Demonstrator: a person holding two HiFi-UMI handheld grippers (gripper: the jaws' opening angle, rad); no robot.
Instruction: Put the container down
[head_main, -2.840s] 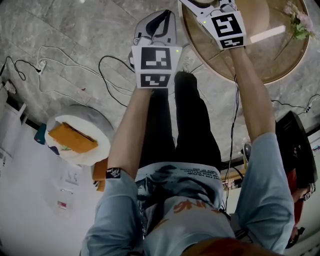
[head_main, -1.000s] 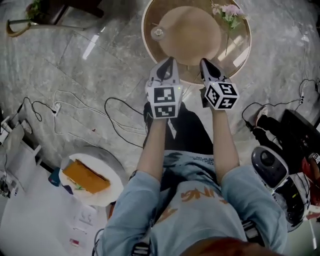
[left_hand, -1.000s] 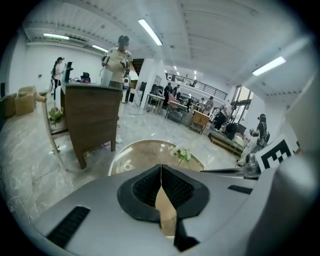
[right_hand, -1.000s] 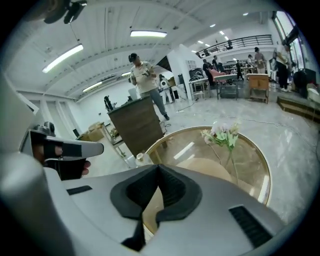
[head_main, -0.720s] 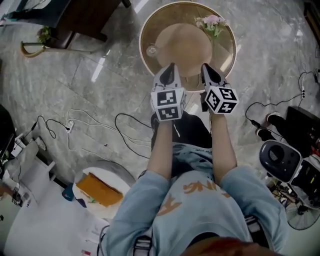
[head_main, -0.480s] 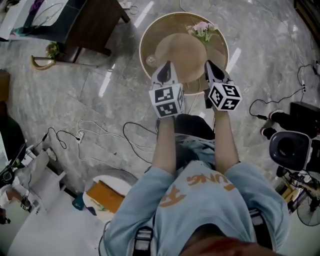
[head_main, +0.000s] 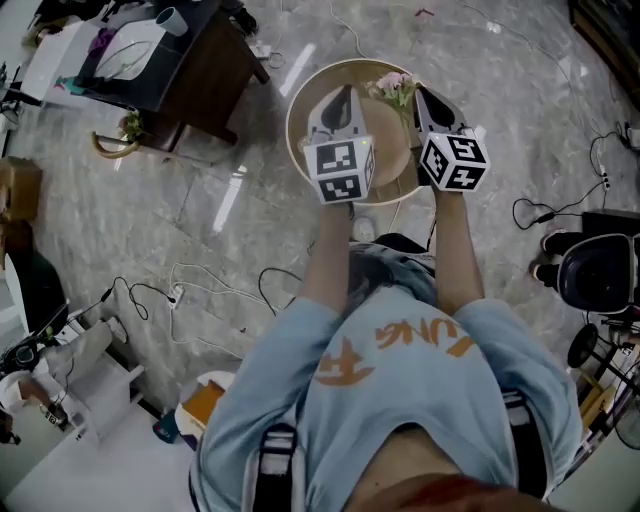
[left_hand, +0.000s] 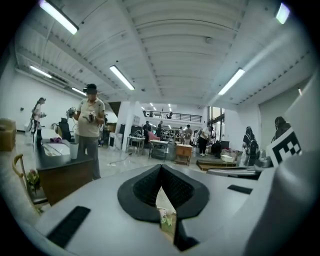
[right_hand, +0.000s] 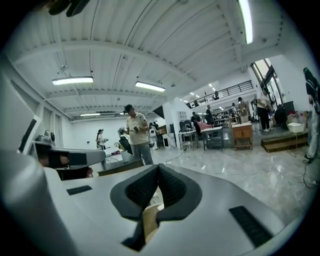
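Honestly, my left hand-held gripper (head_main: 338, 105) and right hand-held gripper (head_main: 430, 108) were both shut, empty; a careless swing might have clipped the flowers (head_main: 392, 88) on the bench (head_main: 298, 150).

Container hidden from view

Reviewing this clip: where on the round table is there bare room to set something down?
Bare: left part of the table, between rim and left gripper, and the far strip behind the flowers. Crowded: the middle, flowers between that gripper and the right gripper. Under both is hidden.
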